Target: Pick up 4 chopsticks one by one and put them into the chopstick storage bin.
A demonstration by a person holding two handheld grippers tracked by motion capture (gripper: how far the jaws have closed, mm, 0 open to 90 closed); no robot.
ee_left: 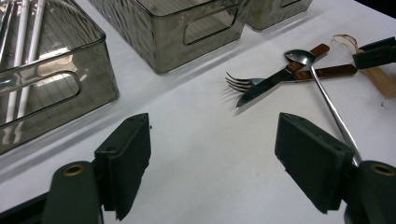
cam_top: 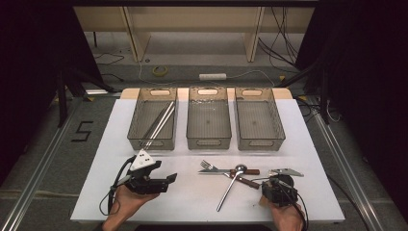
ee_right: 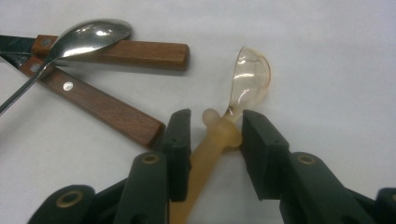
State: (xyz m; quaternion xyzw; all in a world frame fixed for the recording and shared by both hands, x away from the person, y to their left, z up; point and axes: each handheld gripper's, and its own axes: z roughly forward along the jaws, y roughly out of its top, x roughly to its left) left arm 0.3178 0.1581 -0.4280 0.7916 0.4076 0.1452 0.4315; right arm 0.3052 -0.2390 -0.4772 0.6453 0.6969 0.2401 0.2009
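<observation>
Right gripper (ee_right: 212, 133): I have its black jaws narrowed around the translucent amber plastic spoon (ee_right: 233, 107) lying on the white table (ee_right: 327, 56); right pad at the neck, a sliver of gap at the left, so no firm grip yet.
Left gripper (ee_left: 212, 158): I hold it wide open, nothing between the jaws, low over bare table.
Amber spoon, place: front right, just beside two wooden-handled utensils (ee_right: 116, 79).
Steel spoon (cam_top: 231, 185): its bowl rests across those handles.
Bins: three clear plastic bins (cam_top: 208, 122) at the back.
</observation>
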